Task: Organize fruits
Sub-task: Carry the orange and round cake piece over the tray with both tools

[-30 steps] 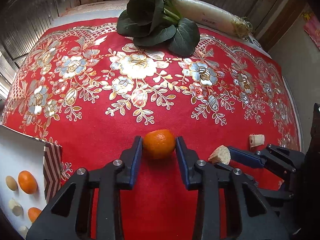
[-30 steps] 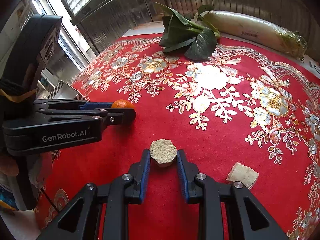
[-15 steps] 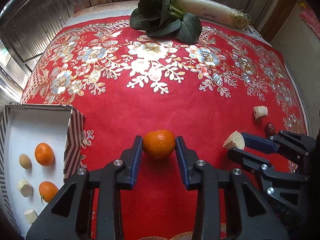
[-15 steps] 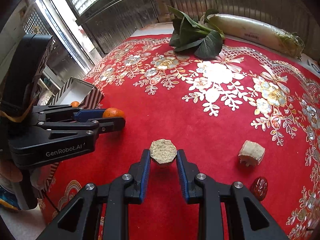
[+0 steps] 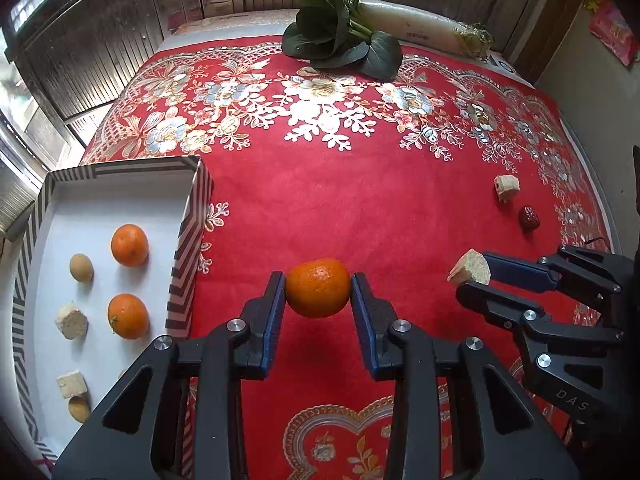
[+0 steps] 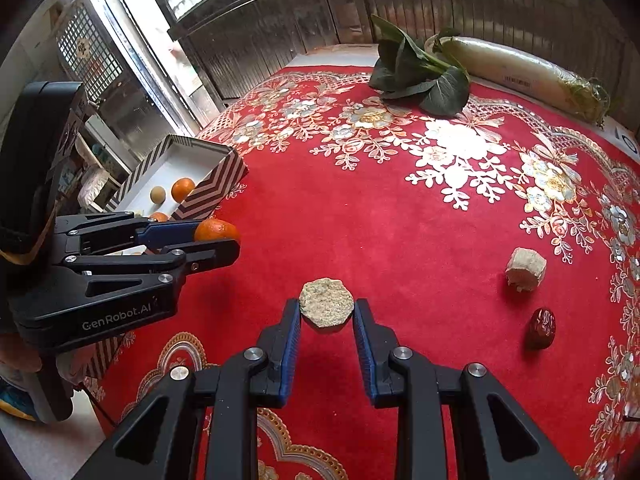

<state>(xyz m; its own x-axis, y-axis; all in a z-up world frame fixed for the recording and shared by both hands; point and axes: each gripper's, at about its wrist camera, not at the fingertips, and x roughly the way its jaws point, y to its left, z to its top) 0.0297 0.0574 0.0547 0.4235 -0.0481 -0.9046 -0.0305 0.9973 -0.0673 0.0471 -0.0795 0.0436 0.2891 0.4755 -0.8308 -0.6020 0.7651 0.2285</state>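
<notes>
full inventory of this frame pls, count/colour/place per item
tangerines: 2, orange, in box
held tangerine: 1, orange, in left gripper
beige chunks: 2, in box
loose chunk: 1, beige, on cloth, right
held chunk: 1, beige, in right gripper
round fruit: 1, tan, in box
date: 1, dark red, on cloth
box: 1, striped, left
greens: 1 bunch, far edge
radish: 1, white, wrapped, far edge
tablecloth: red, floral
left gripper: shut
right gripper: shut
</notes>
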